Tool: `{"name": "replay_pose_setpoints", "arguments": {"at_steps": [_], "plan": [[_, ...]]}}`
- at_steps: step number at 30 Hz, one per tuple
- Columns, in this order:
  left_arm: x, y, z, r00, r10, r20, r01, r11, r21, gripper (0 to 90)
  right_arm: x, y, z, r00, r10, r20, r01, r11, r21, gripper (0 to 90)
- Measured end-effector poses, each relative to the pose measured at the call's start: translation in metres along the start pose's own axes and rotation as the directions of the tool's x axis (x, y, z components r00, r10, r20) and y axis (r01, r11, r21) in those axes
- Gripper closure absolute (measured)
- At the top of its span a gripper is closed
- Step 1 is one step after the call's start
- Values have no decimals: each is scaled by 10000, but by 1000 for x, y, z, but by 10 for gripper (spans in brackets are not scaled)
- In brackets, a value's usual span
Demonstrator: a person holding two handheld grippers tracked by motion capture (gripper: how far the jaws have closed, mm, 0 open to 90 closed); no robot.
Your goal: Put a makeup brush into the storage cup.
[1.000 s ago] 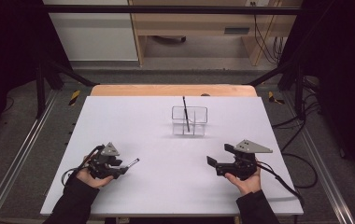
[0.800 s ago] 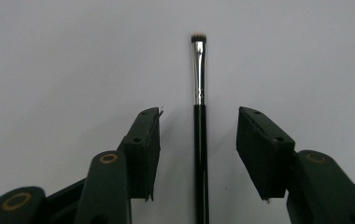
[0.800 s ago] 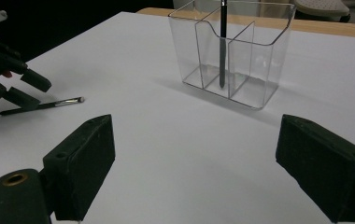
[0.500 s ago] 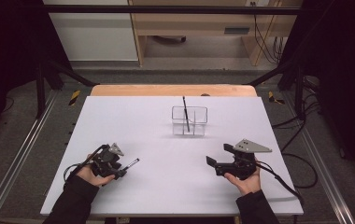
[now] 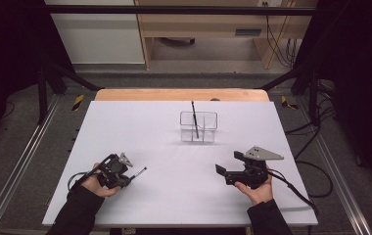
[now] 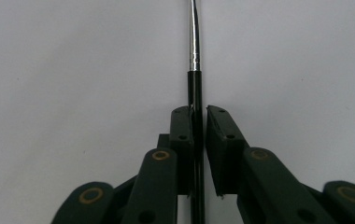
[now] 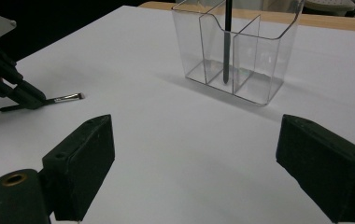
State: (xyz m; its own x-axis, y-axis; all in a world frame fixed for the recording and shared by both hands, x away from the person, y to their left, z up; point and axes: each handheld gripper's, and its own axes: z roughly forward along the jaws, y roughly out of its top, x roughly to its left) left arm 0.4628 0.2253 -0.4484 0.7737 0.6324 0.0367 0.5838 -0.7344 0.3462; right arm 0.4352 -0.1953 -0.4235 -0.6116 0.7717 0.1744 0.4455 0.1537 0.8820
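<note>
In the high view the left gripper point(image 5: 127, 177) sits at the lower left of the frame, low over the white table point(image 5: 164, 142); its jaws are clamped on a thin brush point(image 5: 139, 172), whose silver end pokes out toward the middle of the frame; in the left gripper view the black handle of the brush point(image 6: 195, 88) runs straight up between the two pads, which press close on either side of it, and the silver collar begins just above them; in the right gripper view the brush point(image 7: 66, 98) lies near the left edge, its tip at or just over the table top.

The right gripper point(image 5: 221, 172) is at the lower right of the high view, held in a hand point(image 5: 257, 188); its jaws stand wide apart with nothing between them.

A clear plastic holder point(image 5: 198, 126) stands above centre; a dark pencil point(image 5: 194, 117) leans in one of its compartments.
</note>
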Motion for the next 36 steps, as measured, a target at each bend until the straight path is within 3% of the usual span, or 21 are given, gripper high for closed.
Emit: {"name": "replay_pose_setpoints", "arguments": {"at_steps": [14,22,26,36], "plan": [[0,-1,-1,9999,-107,50,108,9999,-116,834,0,0,0,10000,32,-33,-32,10000,8,120],[-1,0,-9,9999,-99,41,102,9972,-738,834,0,0,1,10000,34,-35,-34,10000,21,120],[-2,0,-14,9997,-200,153,218,9920,-1245,834,0,0,0,10000,35,-45,-35,10000,-22,121],[-7,1,-21,9993,-362,78,371,9805,-1931,834,1,1,-1,10000,13,-70,-14,10000,-86,120]]}}
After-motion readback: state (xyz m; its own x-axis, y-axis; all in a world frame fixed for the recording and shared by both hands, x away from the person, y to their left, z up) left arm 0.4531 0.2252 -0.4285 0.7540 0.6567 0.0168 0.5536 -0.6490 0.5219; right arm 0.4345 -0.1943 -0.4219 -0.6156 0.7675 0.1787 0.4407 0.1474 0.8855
